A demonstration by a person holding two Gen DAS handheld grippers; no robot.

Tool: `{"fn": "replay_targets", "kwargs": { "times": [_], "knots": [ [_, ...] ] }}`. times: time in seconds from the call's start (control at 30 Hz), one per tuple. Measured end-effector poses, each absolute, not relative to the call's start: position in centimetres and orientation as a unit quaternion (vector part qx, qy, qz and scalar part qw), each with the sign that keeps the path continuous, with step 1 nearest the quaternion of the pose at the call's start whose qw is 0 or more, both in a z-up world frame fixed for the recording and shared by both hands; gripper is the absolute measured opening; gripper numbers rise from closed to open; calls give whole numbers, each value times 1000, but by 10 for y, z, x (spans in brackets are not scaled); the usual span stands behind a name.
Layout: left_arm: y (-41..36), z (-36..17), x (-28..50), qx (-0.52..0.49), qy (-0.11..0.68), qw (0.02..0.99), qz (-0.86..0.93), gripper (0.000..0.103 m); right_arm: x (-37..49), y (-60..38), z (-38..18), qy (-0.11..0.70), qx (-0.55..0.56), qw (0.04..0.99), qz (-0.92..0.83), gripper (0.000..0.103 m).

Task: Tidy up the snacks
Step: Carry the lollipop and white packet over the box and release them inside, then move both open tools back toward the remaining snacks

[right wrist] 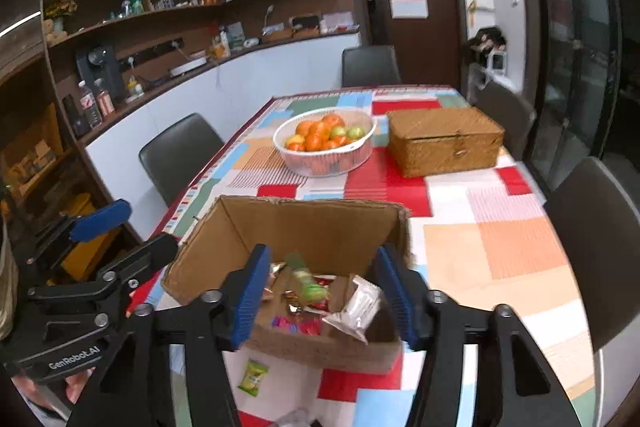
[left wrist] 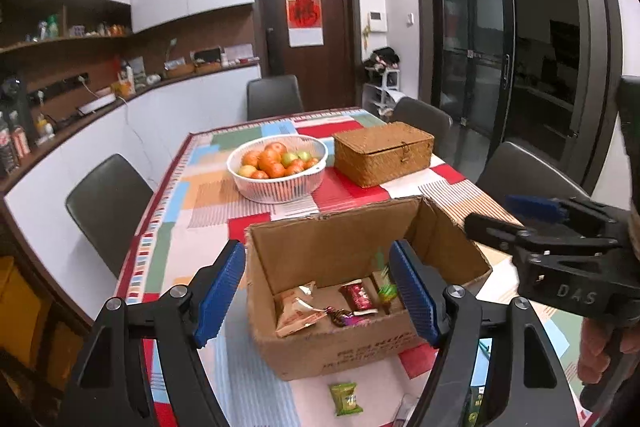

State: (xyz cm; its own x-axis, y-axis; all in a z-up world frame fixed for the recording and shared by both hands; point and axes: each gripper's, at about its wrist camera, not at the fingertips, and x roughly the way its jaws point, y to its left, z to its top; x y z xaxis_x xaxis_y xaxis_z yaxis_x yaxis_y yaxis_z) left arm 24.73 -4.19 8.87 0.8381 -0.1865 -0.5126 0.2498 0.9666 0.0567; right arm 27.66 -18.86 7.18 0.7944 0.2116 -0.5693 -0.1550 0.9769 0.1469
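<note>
Left gripper (left wrist: pixel 316 291), bottom centre of the left wrist view: jaws apart, nothing between the blue pads. They straddle the near-left part of an open cardboard box (left wrist: pixel 332 351).

Right gripper (right wrist: pixel 322 291), bottom centre of the right wrist view: jaws also parted, gripping nothing, poised over the near edge of the same box. A green packet (right wrist: pixel 310 287) and a silver packet (right wrist: pixel 362 305) show between the fingers, blurred; whether they lie on the box floor or are in the air I cannot tell.

Inside the box, left wrist view: a beige wrapper (left wrist: pixel 298 311), a dark red bar (left wrist: pixel 360 297), and small bright sweets near the middle, too small to name.

In front of the box, lower centre of both views, one green snack packet (left wrist: pixel 345 399) lies flat on the worktop (left wrist: pixel 180 259), apart from the box.

Beyond the box, mid-frame: a white fruit basket (left wrist: pixel 280 187) with orange and green fruit. To its right, a closed wicker box (left wrist: pixel 382 153). The two stand near each other, not touching.

Dark chairs ring the patchwork-clothed worktop.
</note>
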Motion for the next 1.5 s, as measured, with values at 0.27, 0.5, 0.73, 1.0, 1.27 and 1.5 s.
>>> {"fn": "replay_targets", "kwargs": {
  "times": [0.27, 0.5, 0.73, 1.0, 1.27, 1.5],
  "knots": [
    [-36, 87, 206, 56, 250, 962, -99, 79, 222, -188, 80, 249, 5, 968, 34, 74],
    [-39, 67, 179, 60, 265, 958, -93, 83, 194, -195, 71, 252, 7, 968, 2, 75],
    [-40, 42, 163, 82, 289, 950, -81, 84, 180, -198, 47, 285, -11, 958, -26, 75],
    [-41, 3, 151, 78, 343, 933, -82, 84, 167, -202, 5, 345, -9, 938, -29, 75],
    [-44, -32, 140, 93, 352, 929, -65, 84, 151, -208, -30, 381, -5, 923, -52, 75],
    [-54, -59, 143, 117, 357, 924, -72, 84, 150, -222, -52, 392, 7, 916, -82, 75]
  ]
}}
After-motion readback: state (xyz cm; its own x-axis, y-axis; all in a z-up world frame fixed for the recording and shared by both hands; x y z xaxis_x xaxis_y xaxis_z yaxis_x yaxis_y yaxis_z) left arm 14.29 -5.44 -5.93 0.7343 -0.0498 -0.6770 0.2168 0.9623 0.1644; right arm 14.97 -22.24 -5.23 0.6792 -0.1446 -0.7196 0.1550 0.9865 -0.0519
